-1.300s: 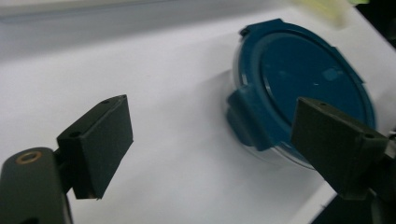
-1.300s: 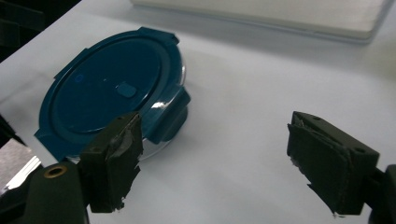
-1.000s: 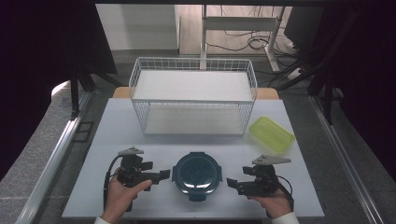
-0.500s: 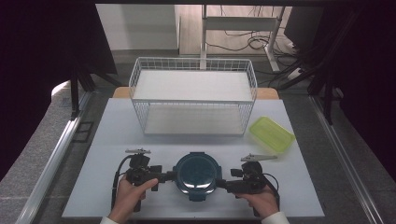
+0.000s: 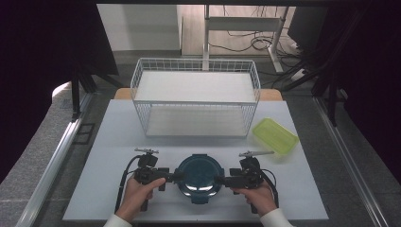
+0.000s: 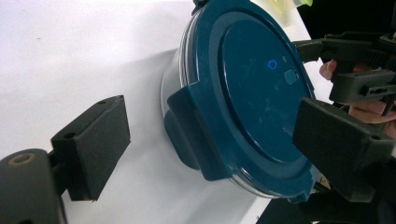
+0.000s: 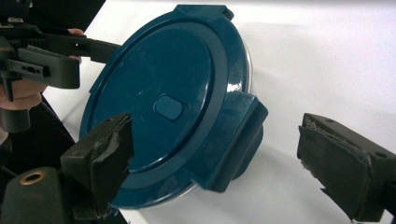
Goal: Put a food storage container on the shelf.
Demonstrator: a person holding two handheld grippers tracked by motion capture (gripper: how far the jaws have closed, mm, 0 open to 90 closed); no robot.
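Note:
A round container with a dark blue lid [image 5: 199, 176] sits on the white table [image 5: 104, 142] near its front edge. My left gripper [image 5: 173, 177] is at the container's left side, open. In the left gripper view the jaws of my left gripper [image 6: 217, 144] straddle a blue latch tab [image 6: 189, 135] on the lid [image 6: 257, 79] without touching it. At the container's right side my right gripper [image 5: 221, 180] is open as well. In the right gripper view the right gripper [image 7: 219, 161] brackets the opposite latch tab [image 7: 236, 135] of the lid [image 7: 159, 93].
A white wire basket [image 5: 196, 97] with a shelf stands at the back of the table. A flat yellow-green lid [image 5: 275, 136] lies at the right, behind my right hand. Each gripper view shows the other gripper across the container: the right one [image 6: 359, 70], the left one [image 7: 42, 51].
Both grippers have moved inward from the sides and now reach the container's rim. The container has not moved.

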